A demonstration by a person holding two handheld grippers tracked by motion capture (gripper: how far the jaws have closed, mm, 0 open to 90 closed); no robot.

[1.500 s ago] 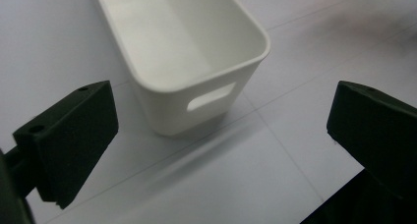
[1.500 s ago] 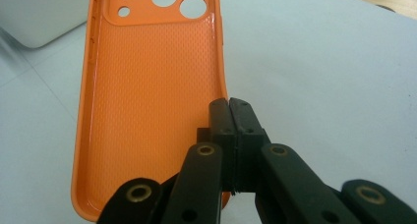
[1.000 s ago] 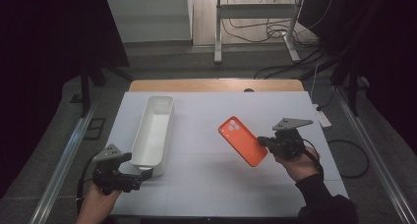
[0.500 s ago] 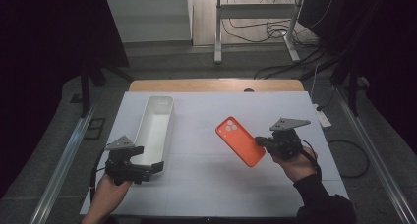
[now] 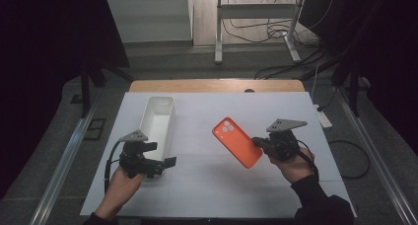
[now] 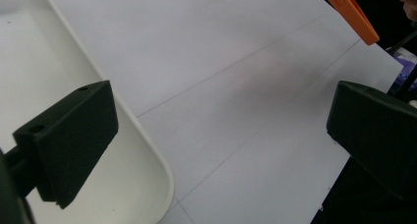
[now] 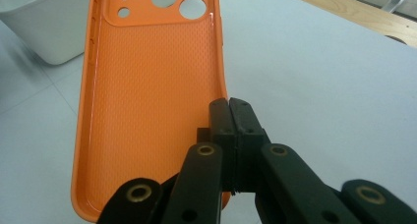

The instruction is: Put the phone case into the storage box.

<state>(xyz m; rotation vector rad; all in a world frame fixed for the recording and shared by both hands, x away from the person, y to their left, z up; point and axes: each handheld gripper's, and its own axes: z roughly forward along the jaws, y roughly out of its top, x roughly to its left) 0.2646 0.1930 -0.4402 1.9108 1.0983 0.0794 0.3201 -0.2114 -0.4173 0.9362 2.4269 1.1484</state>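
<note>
**Orange case pinched on the right, left jaws wide at the bin**

From the high view, the right gripper [image 5: 260, 144] grips the lower right edge of an orange phone case [image 5: 236, 141], which sits right of centre over the white table [image 5: 207, 185], its camera cut-outs pointing up and away. The left gripper [image 5: 160, 161] is at the near end of a long white bin [image 5: 156, 121] that stands left of centre — one jaw over the bin's near corner, the other out over the table sheet.

In the left gripper view the two black jaws stand far apart with nothing between them. The left jaw hangs over the inside of the bin [image 6: 147, 150]; the right jaw is over the table's edge. The orange case [image 6: 351, 13] shows at the top right corner, well apart.

In the right gripper view the jaws are pressed together on the case's [image 7: 152, 116] side wall, near its lower end. The dotted inner face of the case is turned to the camera — round lens holes at the top. A corner of the bin [image 7: 44, 27] sits behind it at the upper left.
</note>
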